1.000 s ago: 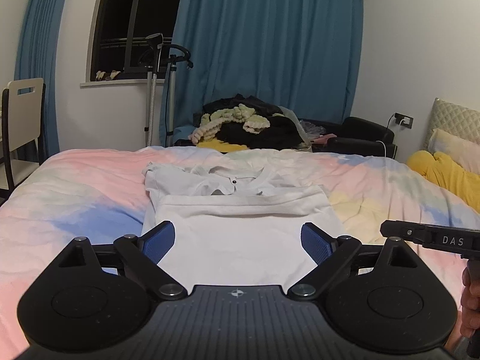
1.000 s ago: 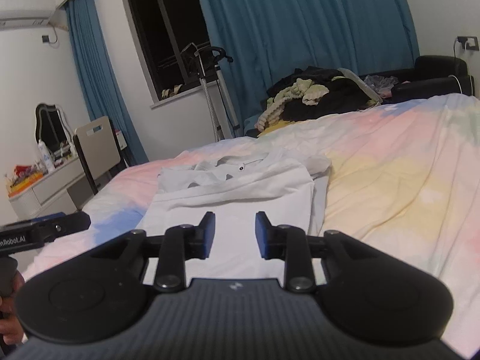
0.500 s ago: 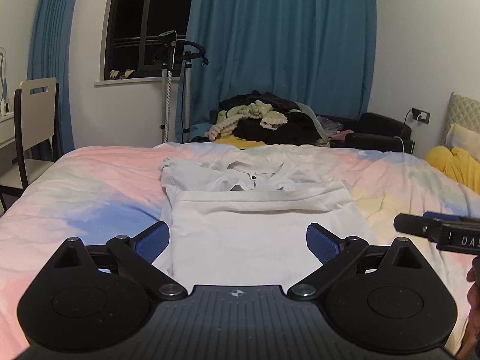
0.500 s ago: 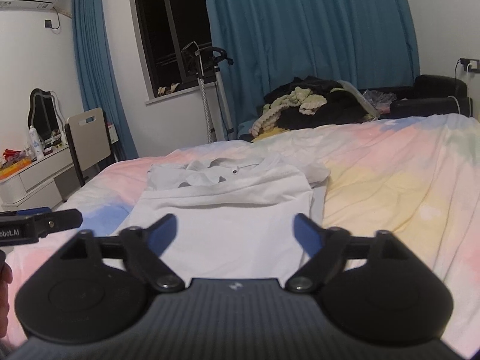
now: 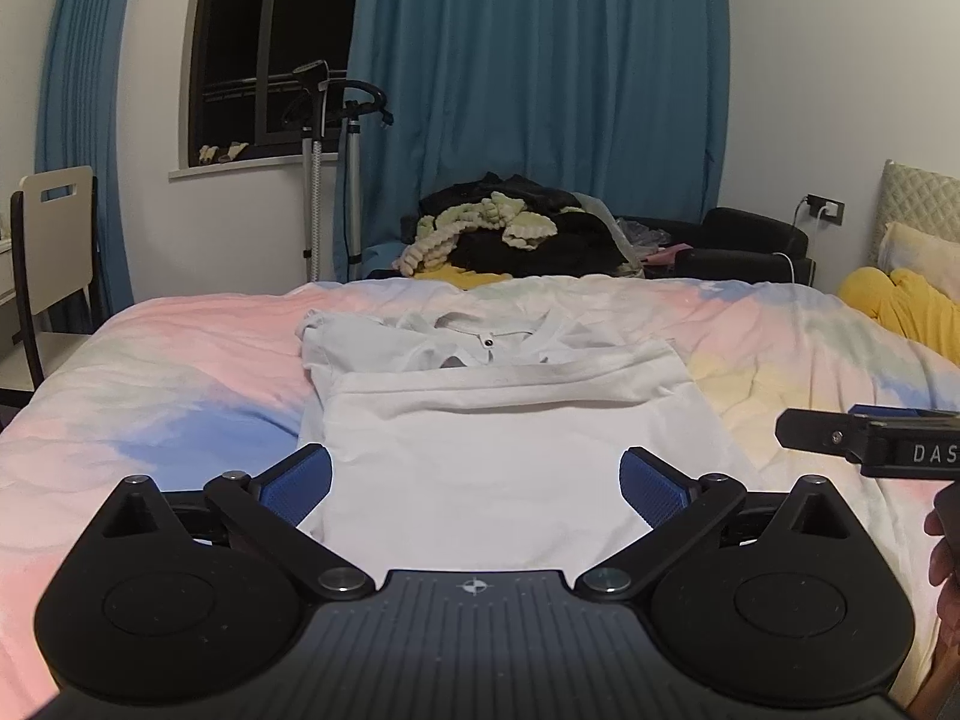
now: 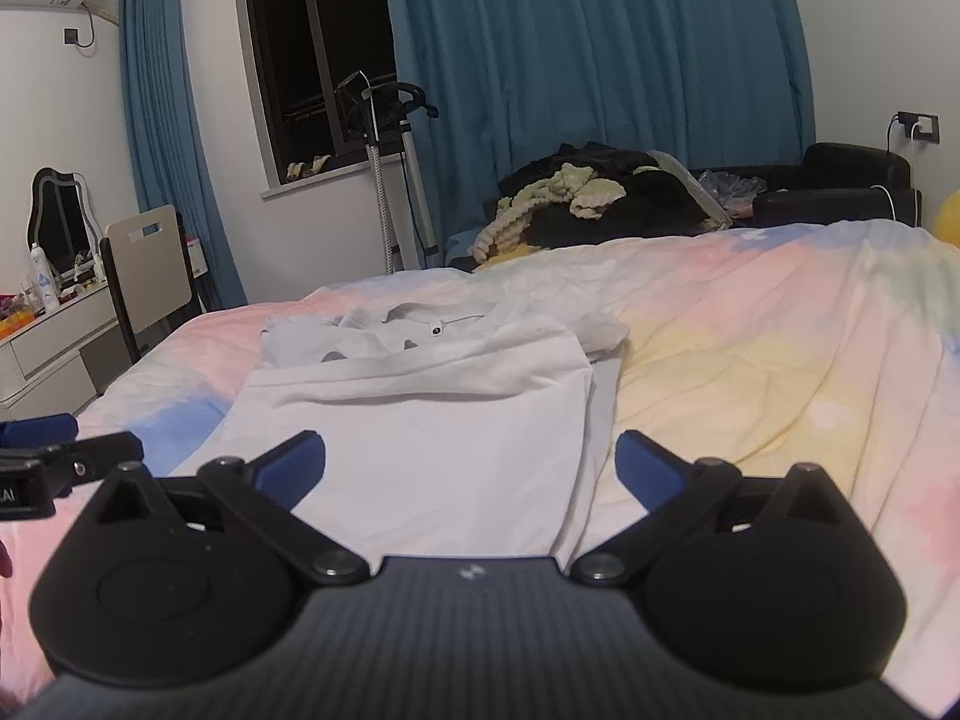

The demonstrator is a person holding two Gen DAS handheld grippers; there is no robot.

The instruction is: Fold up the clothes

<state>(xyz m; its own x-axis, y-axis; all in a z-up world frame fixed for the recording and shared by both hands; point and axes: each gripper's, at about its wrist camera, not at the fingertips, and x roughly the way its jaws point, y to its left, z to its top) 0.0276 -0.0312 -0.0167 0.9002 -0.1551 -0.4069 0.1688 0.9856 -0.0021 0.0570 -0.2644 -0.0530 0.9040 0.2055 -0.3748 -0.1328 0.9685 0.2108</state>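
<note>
I count one folded white collared shirt (image 5: 498, 420) in the middle of the frame, lying on one pastel tie-dye bedspread (image 5: 180, 384). One heap of dark and cream clothes (image 5: 510, 240) sits beyond it, centre; one pale chair with a cut-out back (image 5: 54, 240) stands at far left. My two black claws with blue pads, the left gripper (image 5: 474, 483) and the right gripper (image 6: 471, 468), fill the bottom of their frames.

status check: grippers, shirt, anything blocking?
Left gripper open, empty. Right gripper open, empty. White shirt partly folded, flat on bedspread. Nothing blocking it.
</note>
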